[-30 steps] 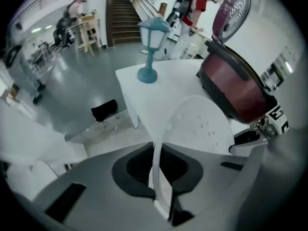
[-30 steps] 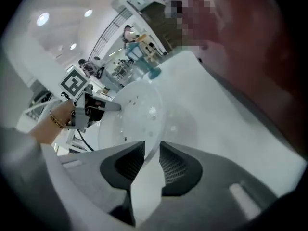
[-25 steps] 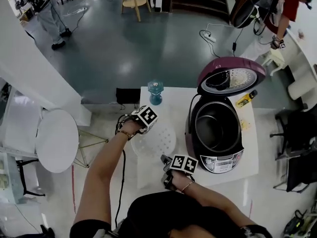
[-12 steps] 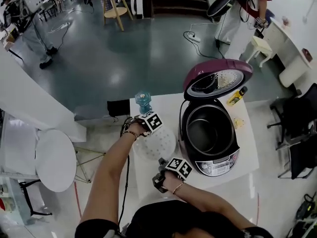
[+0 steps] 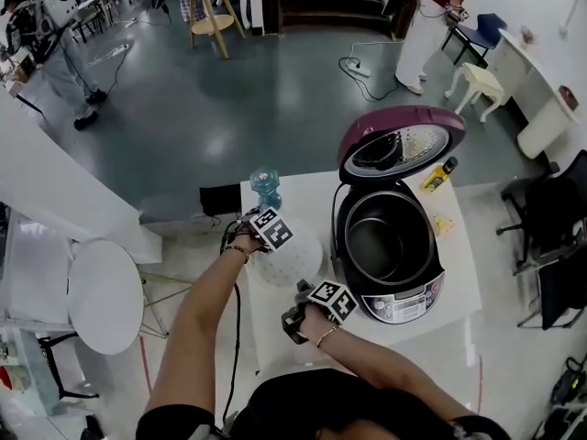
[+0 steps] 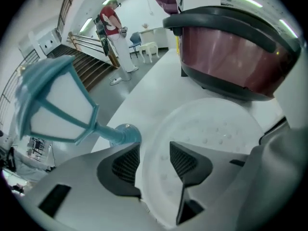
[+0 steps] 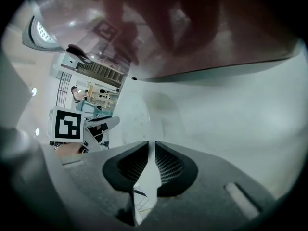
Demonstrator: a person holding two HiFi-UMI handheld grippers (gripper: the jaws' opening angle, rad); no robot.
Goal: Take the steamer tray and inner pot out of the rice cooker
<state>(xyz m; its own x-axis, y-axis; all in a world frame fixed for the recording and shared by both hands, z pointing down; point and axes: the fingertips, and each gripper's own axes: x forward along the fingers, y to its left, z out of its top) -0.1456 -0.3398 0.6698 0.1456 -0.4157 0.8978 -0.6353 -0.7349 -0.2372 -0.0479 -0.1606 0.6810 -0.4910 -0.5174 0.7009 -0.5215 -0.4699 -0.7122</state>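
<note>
The maroon rice cooker (image 5: 394, 291) stands open on the white table (image 5: 459, 264), with the dark inner pot (image 5: 385, 241) inside it. The white perforated steamer tray (image 5: 292, 266) lies on the table to the cooker's left. My left gripper (image 5: 280, 246) is at the tray's far rim. In the left gripper view its jaws (image 6: 154, 153) straddle the tray (image 6: 216, 134) rim; they have just been opening and the pads do not press. My right gripper (image 5: 301, 299) is by the tray's near edge; its jaws (image 7: 153, 150) have just been closing, with nothing gripped.
A blue lantern-shaped ornament (image 5: 264, 186) stands at the table's back left, close behind my left gripper (image 6: 53, 105). A yellow bottle (image 5: 440, 176) lies behind the cooker beside the raised lid (image 5: 399, 145). A round white stool (image 5: 105, 296) stands left of the table.
The tray stays on the table left of the cooker. Both hands have rolled and shifted slightly along its rim; my right hand has drawn a little closer to the cooker.
</note>
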